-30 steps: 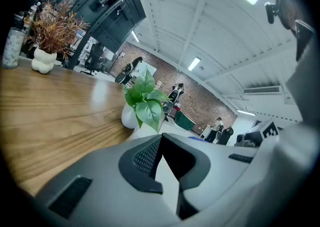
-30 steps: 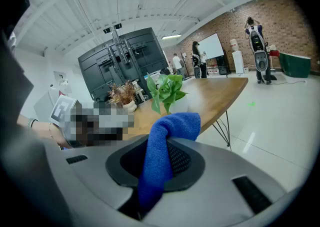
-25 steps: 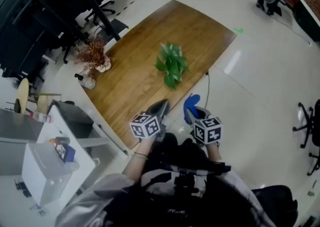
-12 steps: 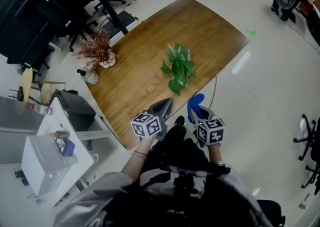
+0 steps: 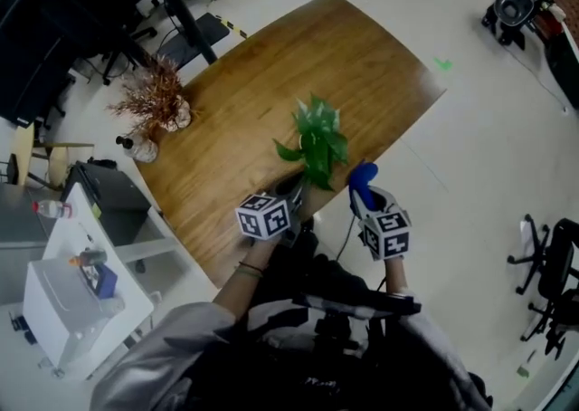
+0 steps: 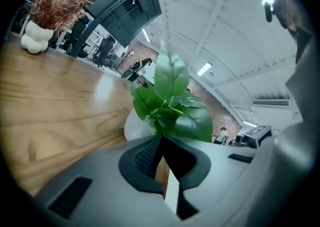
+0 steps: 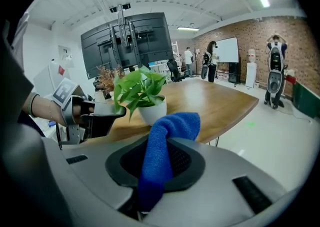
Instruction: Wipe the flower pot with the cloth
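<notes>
The flower pot (image 7: 152, 110) stood on the table (image 5: 226, 119) just ahead of both grippers, the right gripper (image 5: 364, 194) clamped on the cloth (image 7: 162, 146), the nearer left gripper (image 5: 291, 190) closed and empty beside it.

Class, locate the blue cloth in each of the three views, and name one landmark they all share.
Head view: the cloth is low centre, right of the potted plant.
Left gripper view: not in it.
Right gripper view: bottom centre, between the jaws.
Shared landmark: the potted plant.

Nubbly cloth (image 7: 159, 143); glossy wooden table (image 5: 366, 47)
</notes>
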Motion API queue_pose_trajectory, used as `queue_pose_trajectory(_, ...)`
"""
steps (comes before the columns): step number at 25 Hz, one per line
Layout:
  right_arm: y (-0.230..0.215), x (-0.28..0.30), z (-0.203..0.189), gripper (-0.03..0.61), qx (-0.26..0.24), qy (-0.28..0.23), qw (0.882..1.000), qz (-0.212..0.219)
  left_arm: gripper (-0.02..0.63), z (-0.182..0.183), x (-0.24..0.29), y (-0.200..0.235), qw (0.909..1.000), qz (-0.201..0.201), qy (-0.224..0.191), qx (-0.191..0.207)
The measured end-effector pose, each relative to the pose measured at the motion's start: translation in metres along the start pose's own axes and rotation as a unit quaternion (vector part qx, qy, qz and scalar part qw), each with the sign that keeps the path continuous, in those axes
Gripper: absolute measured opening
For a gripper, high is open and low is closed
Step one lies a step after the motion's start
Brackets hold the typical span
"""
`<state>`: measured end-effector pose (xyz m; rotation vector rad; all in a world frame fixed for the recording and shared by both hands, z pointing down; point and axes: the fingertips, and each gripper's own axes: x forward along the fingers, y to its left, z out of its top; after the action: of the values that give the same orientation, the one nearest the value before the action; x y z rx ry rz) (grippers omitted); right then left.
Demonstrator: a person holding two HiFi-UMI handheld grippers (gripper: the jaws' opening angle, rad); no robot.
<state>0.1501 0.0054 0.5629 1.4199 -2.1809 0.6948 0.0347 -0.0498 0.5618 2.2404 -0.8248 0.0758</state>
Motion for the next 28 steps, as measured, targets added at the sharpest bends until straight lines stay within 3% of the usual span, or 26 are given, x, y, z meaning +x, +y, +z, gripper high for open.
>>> queue_pose_trajectory(4,-0.019,0.009,0.025,0.063,-0.051,0.0,0.999,0.012,0.006,0.014,0.01,0.014,0.9996,-0.001,-0.016,-0.025)
queue_pose_trajectory(10,-0.009,0.041,0.06,0.063,-0.128,0.004,0.988,0.084,0.006,0.028,0.018,0.029,0.9979,0.0,-0.032,-0.056)
queue_pose_trajectory(22,0.045,0.092,0.038,0.063,-0.1,0.039,0.984,0.142,0.006,0.063,0.004,0.089,0.9863,0.042,-0.106,-0.12)
queue_pose_trajectory(28,0.063,0.101,0.026,0.063,-0.097,0.057,0.981,0.159,0.006,0.063,-0.007,0.098,0.9866,0.053,-0.102,-0.116)
